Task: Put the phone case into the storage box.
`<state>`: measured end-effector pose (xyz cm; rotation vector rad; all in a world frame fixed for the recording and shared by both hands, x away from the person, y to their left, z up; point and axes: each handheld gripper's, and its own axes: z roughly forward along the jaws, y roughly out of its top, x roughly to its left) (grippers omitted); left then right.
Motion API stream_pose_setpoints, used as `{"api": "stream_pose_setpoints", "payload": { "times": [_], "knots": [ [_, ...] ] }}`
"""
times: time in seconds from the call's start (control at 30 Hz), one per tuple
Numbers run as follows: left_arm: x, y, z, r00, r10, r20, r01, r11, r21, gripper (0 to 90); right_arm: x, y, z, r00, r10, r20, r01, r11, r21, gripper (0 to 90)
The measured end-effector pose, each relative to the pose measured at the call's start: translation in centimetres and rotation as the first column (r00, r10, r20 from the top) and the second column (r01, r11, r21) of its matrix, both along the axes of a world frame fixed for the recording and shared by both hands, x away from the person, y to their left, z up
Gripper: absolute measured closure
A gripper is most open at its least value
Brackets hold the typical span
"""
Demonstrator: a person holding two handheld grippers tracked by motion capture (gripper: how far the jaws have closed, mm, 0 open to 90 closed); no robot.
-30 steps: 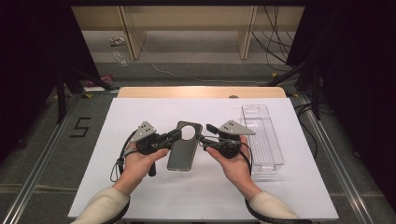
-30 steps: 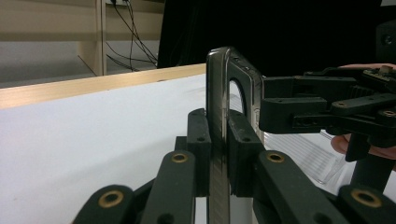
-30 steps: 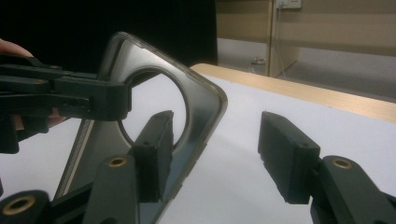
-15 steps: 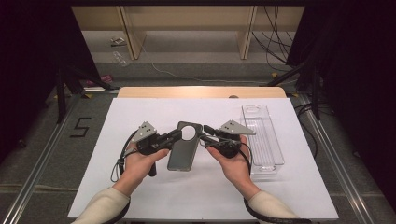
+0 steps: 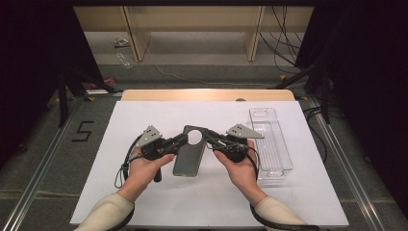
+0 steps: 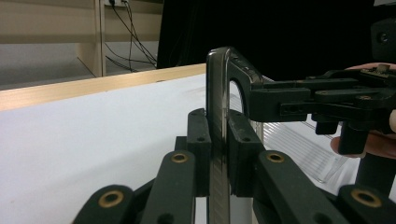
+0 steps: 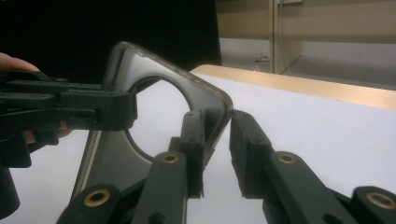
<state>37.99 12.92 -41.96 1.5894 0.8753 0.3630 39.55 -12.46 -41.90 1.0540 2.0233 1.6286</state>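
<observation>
I have the dark smoky translucent phone case with the big round camera cut-out up off the white table sheet, just left of the clear plastic tray. My left gripper is clamped tight on the case's left edge; in the left gripper view both pads squeeze the thin wall between them. My right gripper comes at the top right corner, jaws just closing in: in the right gripper view the left pad sits against the corner, the other pad a sliver off, so I call it not yet gripping.

Progress, as I judge it: the case is lifted and steadied by one side, and the second hold is nearly there. Left to do is to finish that pinch, then carry the case wherever it belongs, likely over to the tray.

The long clear tray lies flat and looks empty, nothing in it that I can make out.
</observation>
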Motion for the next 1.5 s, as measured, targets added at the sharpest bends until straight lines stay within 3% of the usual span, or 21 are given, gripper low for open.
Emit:
{"api": "stream_pose_setpoints", "payload": {
  "times": [0.27, 0.6, 0.77, 0.8, 0.87, 1.07, 1.27, 1.5],
  "knots": [
    [-0.1, -0.2, 0.0, 1.0, -0.006, 0.007, 0.006, 1.0, 0.005, 80.9, -0.1, -0.1, 0.2, 0.9997, -0.019, -0.016, 0.019, 1.0, 0.013, 80.3],
    [-0.2, -0.7, 0.0, 0.9988, -0.042, 0.026, 0.041, 0.9982, 0.044, 79.5, -0.4, -0.5, 1.1, 0.9981, -0.05, -0.037, 0.051, 0.998, 0.021, 84.0],
    [-0.2, -0.9, 0.2, 0.9932, -0.114, 0.023, 0.113, 0.9932, 0.028, 67.3, -0.4, -0.8, 1.7, 0.9971, -0.075, -0.013, 0.075, 0.997, -0.003, 87.3],
    [-0.3, -1.0, 0.3, 0.9919, -0.123, 0.03, 0.122, 0.9916, 0.044, 65.9, -0.3, -0.9, 1.6, 0.9967, -0.077, -0.025, 0.077, 0.997, 0.0, 87.8],
    [-0.4, -1.2, 0.4, 0.9896, -0.138, 0.04, 0.135, 0.9885, 0.069, 63.1, -0.3, -1.0, 1.5, 0.9954, -0.093, -0.026, 0.092, 0.996, -0.011, 88.1],
    [-0.5, -1.2, 0.6, 0.985, -0.167, 0.044, 0.164, 0.9847, 0.059, 58.5, -0.3, -1.2, 1.6, 0.9931, -0.116, -0.015, 0.116, 0.993, -0.035, 88.5],
    [-0.8, -1.0, 1.2, 0.9844, -0.164, 0.063, 0.159, 0.9842, 0.078, 56.9, -0.2, -1.4, 1.8, 0.9899, -0.142, -0.001, 0.142, 0.988, -0.054, 88.9],
    [-0.9, -0.3, 1.6, 0.9873, -0.136, 0.083, 0.123, 0.9827, 0.138, 52.5, -0.2, -1.6, 1.9, 0.9875, -0.158, 0.006, 0.158, 0.986, -0.061, 88.9]
  ]
}}
